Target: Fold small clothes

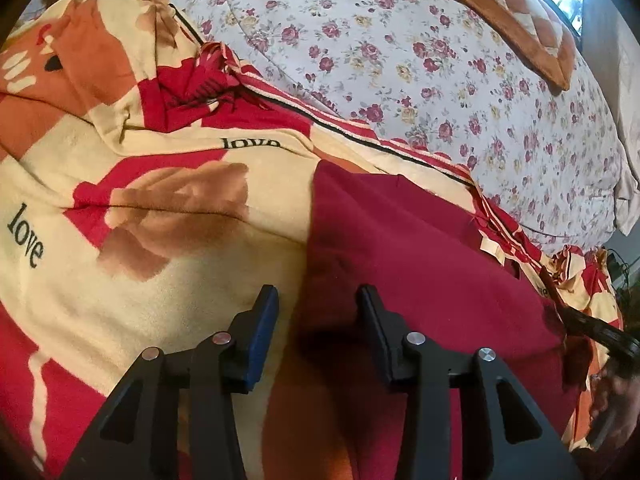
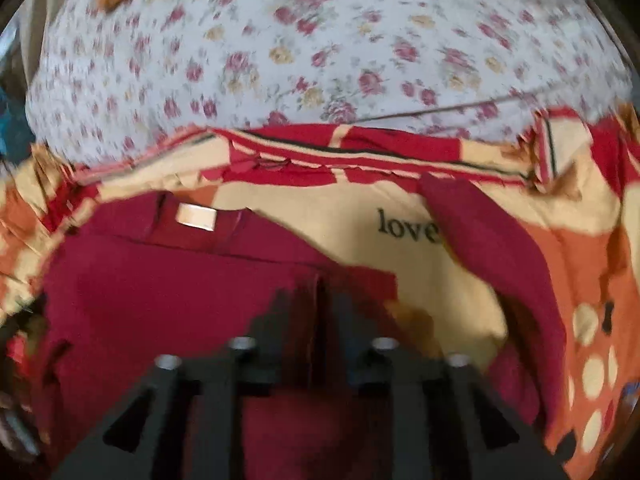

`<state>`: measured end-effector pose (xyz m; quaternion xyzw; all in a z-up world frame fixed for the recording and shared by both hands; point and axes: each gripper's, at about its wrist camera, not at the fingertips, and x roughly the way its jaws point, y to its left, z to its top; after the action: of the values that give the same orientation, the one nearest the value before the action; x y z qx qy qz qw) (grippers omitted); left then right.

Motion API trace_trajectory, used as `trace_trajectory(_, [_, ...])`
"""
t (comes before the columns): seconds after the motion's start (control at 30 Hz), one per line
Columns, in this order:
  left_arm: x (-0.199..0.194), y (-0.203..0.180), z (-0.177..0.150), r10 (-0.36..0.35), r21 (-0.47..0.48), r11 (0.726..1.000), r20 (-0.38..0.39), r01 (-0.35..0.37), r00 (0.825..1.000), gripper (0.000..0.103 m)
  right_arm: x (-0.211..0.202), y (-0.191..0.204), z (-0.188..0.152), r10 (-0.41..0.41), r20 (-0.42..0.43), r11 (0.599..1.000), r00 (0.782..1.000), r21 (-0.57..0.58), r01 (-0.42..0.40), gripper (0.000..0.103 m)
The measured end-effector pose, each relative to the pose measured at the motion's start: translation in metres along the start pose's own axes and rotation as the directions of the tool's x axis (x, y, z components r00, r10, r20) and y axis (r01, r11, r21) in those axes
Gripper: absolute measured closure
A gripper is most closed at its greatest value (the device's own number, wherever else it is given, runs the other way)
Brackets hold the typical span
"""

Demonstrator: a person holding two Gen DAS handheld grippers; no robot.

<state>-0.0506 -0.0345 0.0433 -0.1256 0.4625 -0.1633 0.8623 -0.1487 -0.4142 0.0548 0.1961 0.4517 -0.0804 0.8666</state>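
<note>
A dark red shirt (image 1: 420, 248) lies on a cream, red and orange "love" blanket (image 1: 160, 200). My left gripper (image 1: 318, 300) is open just above the shirt's left edge, with one finger over the blanket and one over the shirt. In the blurred right wrist view the shirt (image 2: 168, 292) shows its collar and a white label (image 2: 196, 216), and one sleeve (image 2: 492, 248) stretches out to the right. My right gripper (image 2: 316, 300) has its fingers close together on a fold of the shirt.
A white floral bedsheet (image 1: 400, 48) covers the bed beyond the blanket. An orange and cream patterned cushion (image 1: 520, 12) lies at the far right. The blanket's bunched edge (image 1: 192, 80) rises at the left.
</note>
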Motion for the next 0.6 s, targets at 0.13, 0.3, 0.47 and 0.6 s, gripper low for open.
trace_trajectory(0.13, [-0.001, -0.001, -0.001, 0.001, -0.001, 1.000, 0.001, -0.001, 1.000, 0.081, -0.042, -0.011, -0.020, 0.014, 0.050, 1.000, 0.999, 0.009, -0.014, 0.052])
trace_trajectory(0.3, [-0.004, -0.003, -0.002, 0.007, 0.000, 1.000, 0.012, -0.007, 1.000, 0.081, -0.058, -0.007, -0.046, 0.042, 0.042, 0.999, 0.998, -0.020, -0.041, 0.050])
trace_trajectory(0.47, [-0.015, -0.006, -0.003, 0.002, 0.003, 1.000, 0.058, -0.002, 0.998, 0.081, -0.048, 0.020, -0.042, 0.084, 0.043, 0.995, 0.996, -0.053, -0.081, 0.050])
trace_trajectory(0.6, [-0.029, -0.014, 0.001, -0.008, 0.032, 0.999, 0.124, 0.004, 0.992, 0.081, -0.030, 0.043, -0.030, 0.076, 0.042, 0.993, 0.996, -0.096, -0.071, 0.050])
